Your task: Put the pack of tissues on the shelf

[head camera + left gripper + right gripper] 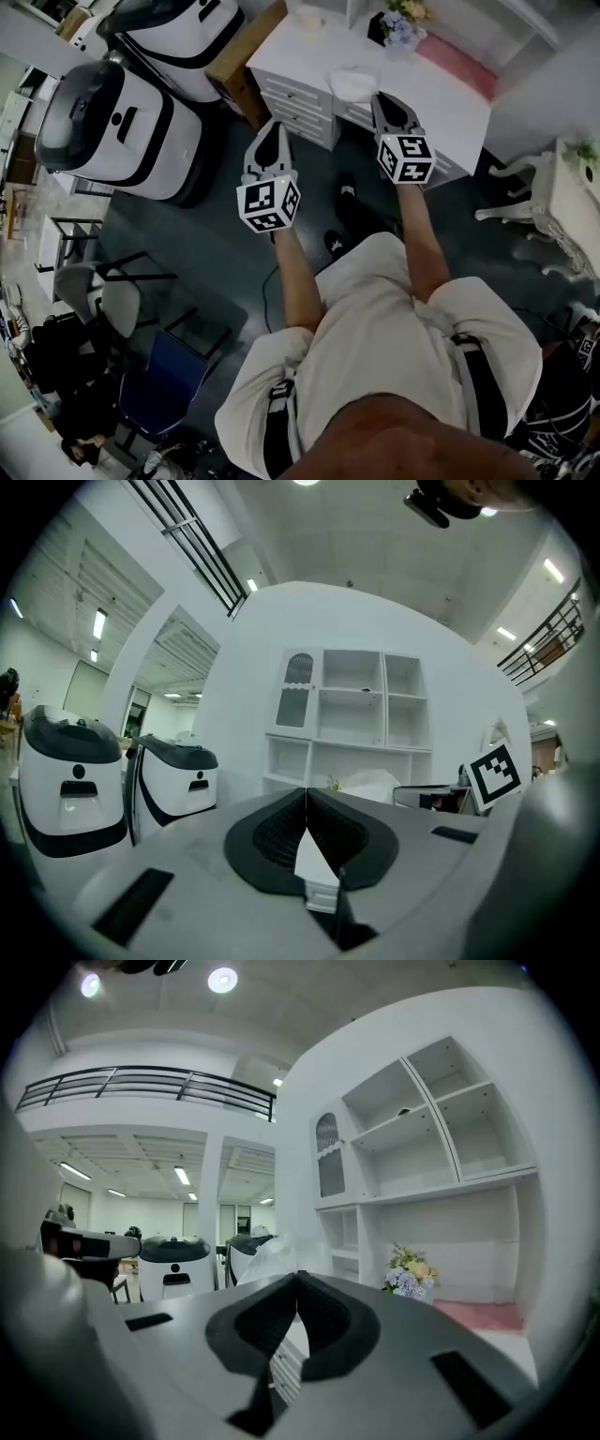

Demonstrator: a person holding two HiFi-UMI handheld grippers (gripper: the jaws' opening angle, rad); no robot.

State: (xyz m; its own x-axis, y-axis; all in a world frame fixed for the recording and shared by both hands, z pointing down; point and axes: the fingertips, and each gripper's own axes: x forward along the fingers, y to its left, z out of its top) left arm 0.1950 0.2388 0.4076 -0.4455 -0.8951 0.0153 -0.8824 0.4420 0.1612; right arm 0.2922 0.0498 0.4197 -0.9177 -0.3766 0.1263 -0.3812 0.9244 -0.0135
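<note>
The pack of tissues (352, 82), a white crinkly bundle, lies on the white desk (309, 56) just ahead of my right gripper (382, 98). In the right gripper view the pack (272, 1252) shows right behind the shut jaw tips of the right gripper (298, 1274), with nothing between them. My left gripper (272, 131) hovers in front of the desk drawers, also shut and empty. In the left gripper view the left gripper (307, 789) faces the white shelf unit (352, 714), with the pack (370, 782) below it. The shelf (422, 1138) rises above the desk, its compartments mostly bare.
A small flower bunch (398, 28) and a pink mat (459, 61) sit on the desk's right part. Two big white-and-black machines (112, 122) and a cardboard box (246, 52) stand at the left. Chairs (103, 291) are behind left; an ornate white chair (525, 206) stands right.
</note>
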